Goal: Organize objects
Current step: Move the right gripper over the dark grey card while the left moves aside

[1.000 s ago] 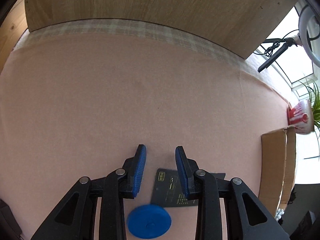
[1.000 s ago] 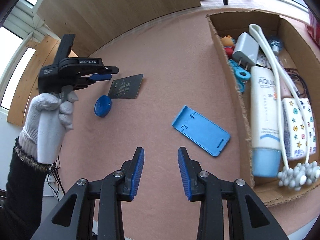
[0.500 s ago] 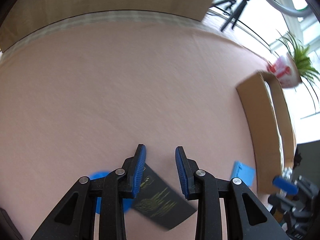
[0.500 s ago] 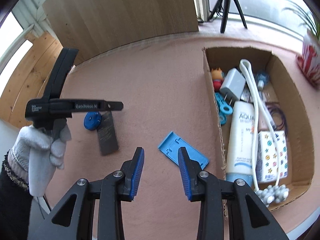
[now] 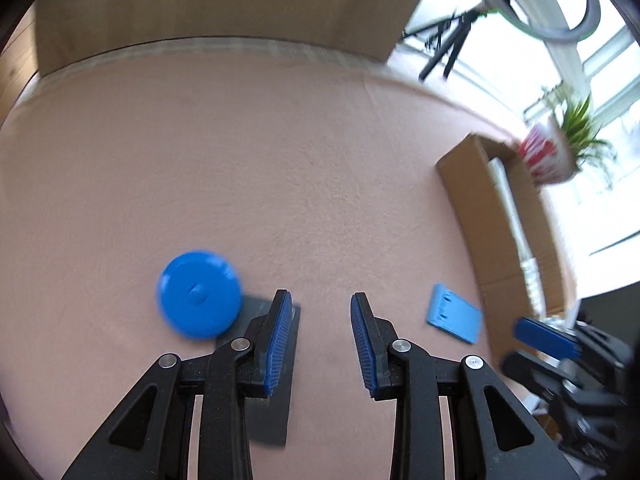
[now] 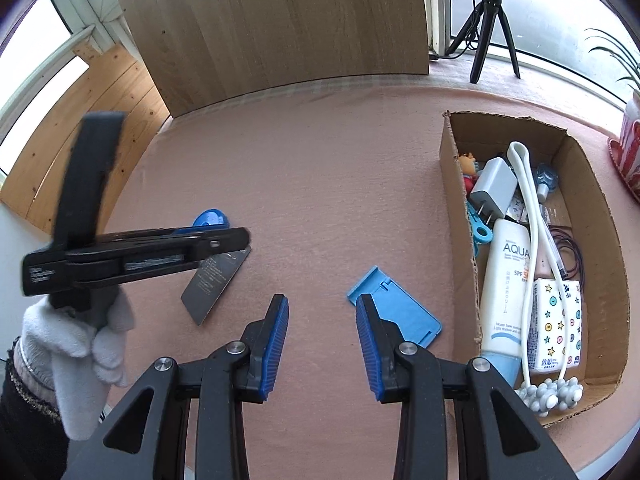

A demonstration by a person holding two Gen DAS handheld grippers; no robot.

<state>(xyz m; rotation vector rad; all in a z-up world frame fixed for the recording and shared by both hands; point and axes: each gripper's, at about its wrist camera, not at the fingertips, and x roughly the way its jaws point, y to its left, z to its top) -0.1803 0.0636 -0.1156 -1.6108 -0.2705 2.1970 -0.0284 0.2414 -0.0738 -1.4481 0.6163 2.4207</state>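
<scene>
Left wrist view: the left gripper (image 5: 318, 340) hangs with jaws apart, empty, over the dark flat card (image 5: 276, 364) beside the round blue plastic disc (image 5: 199, 294).

Right wrist view: the right gripper (image 6: 322, 344), jaws apart, nears the flat blue plastic stand (image 6: 396, 308) beside the brown cardboard box (image 6: 456, 200); best to straddle an edge squarely before closing.

Daylight from the windows (image 6: 560, 20) behind the cardboard box (image 6: 456, 184) blows out to white glare, while the pink tablecloth (image 6: 320, 184) near the box is evenly lit with soft shadows. The left wrist view is motion-blurred, and the box (image 5: 464, 184) smears. Both fisheye views bend and darken at the edges.
</scene>
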